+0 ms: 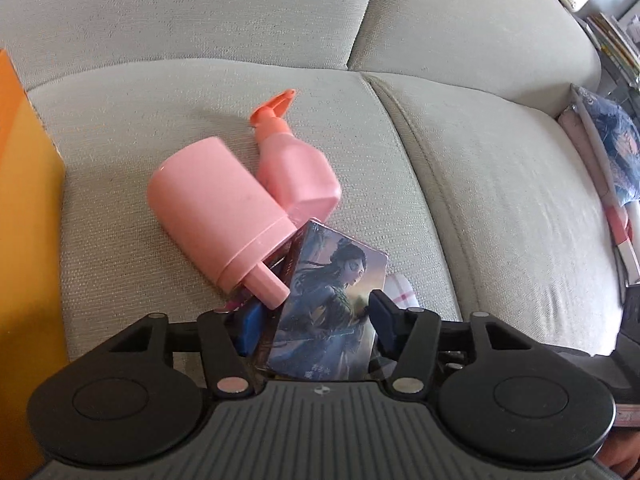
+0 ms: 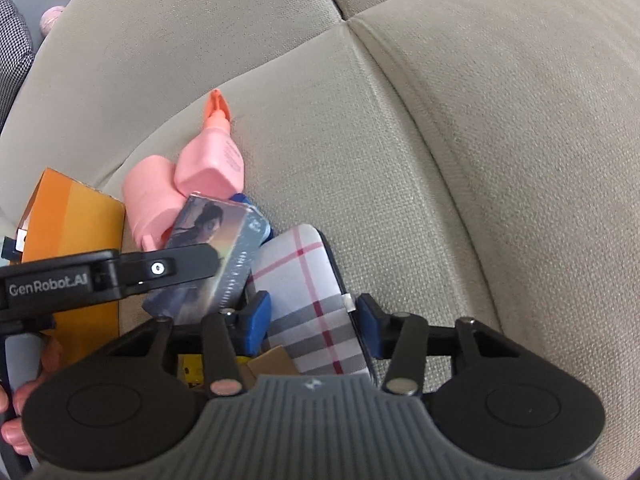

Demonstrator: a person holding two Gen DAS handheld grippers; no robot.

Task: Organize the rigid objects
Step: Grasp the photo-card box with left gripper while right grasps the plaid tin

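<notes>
My left gripper [image 1: 316, 328] is shut on an illustrated card box [image 1: 320, 312] with a blue-toned figure, held upright over the sofa seat; the box also shows in the right wrist view [image 2: 208, 256]. My right gripper [image 2: 312, 320] is shut on a plaid-patterned phone case [image 2: 312, 300]. A pink pump bottle [image 1: 296, 168] and a pink cylindrical container [image 1: 212, 204] lie on the seat just beyond the card box, touching each other. Both show in the right wrist view, the bottle [image 2: 212, 164] and the container [image 2: 148, 204].
An orange cardboard box [image 1: 24, 240] stands at the left on the beige sofa seat [image 1: 500, 208]; it also shows in the right wrist view [image 2: 76, 224]. Books and bagged items [image 1: 616, 152] crowd the right end of the sofa.
</notes>
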